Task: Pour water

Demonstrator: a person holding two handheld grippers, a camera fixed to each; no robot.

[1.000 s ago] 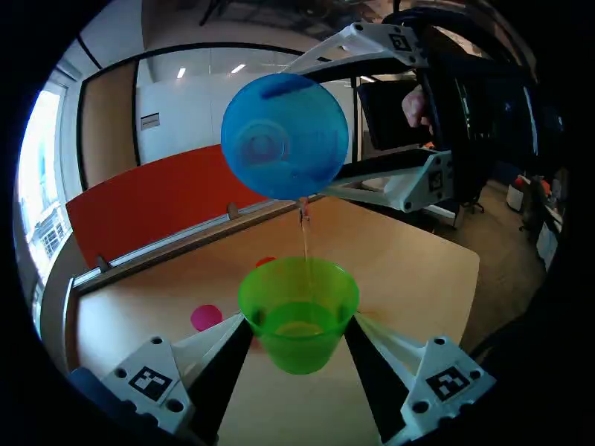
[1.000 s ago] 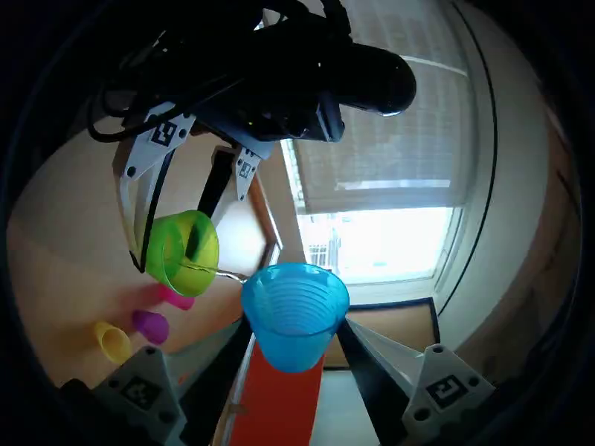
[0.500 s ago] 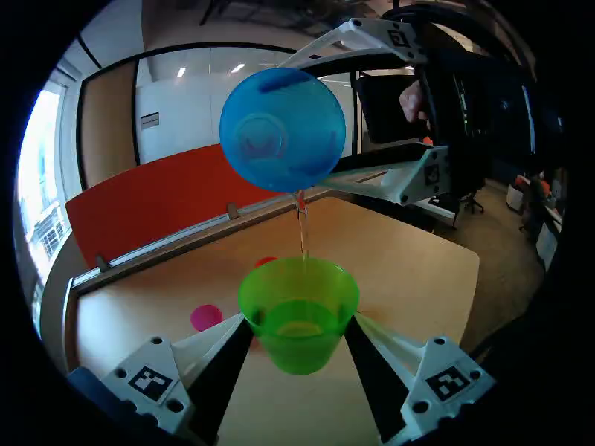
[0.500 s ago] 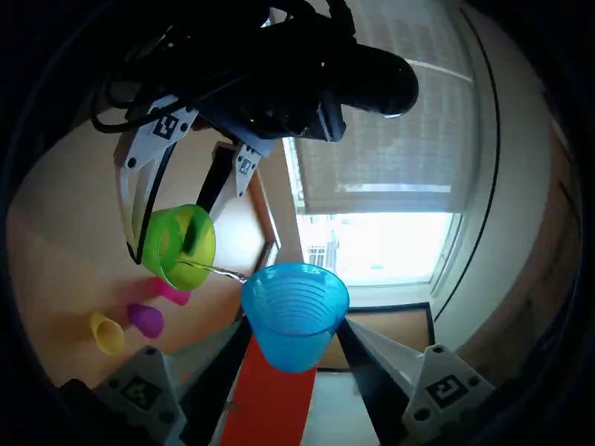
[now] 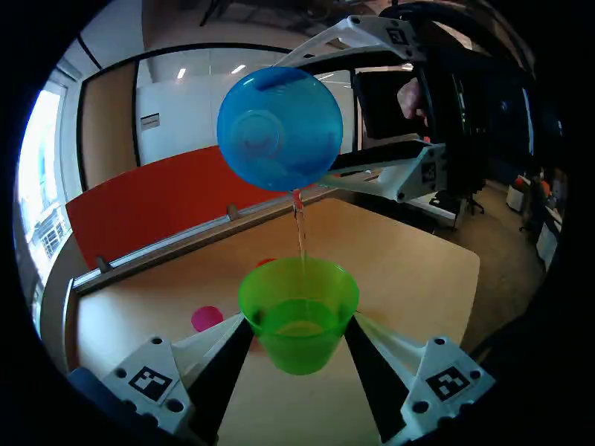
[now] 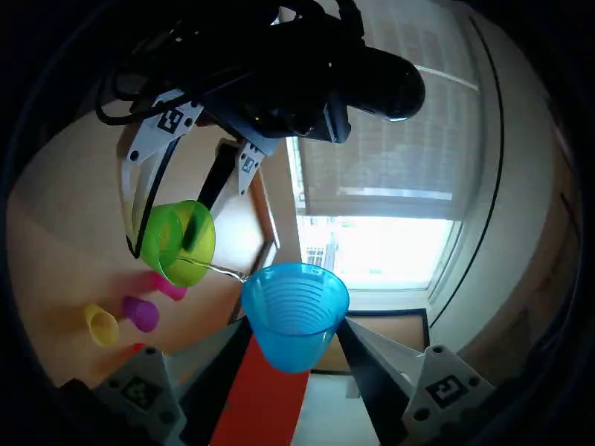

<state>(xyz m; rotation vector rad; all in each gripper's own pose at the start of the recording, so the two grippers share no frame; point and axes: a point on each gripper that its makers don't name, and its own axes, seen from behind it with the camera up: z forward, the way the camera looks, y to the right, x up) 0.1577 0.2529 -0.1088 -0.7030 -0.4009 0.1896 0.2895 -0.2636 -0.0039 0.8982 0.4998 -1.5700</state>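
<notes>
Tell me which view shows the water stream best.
Left gripper view: the water stream runs full length from the tilted blue cup down into the green cup, clear against the table. The right gripper view shows it as a faint thin line between the two cups.

We ride behind the left gripper [image 5: 297, 321] in the left gripper view, looking forward and slightly down across the table [image 5: 416, 275]. The green cup [image 5: 299, 342] sits very near the lens, the blue cup [image 5: 280, 128] higher and farther off. In the right gripper view we sit behind the right gripper [image 6: 294, 327], rolled so the table stands at the left and the window [image 6: 372, 253] at the right, with the blue cup close. Both views share the two cups and the table
</notes>
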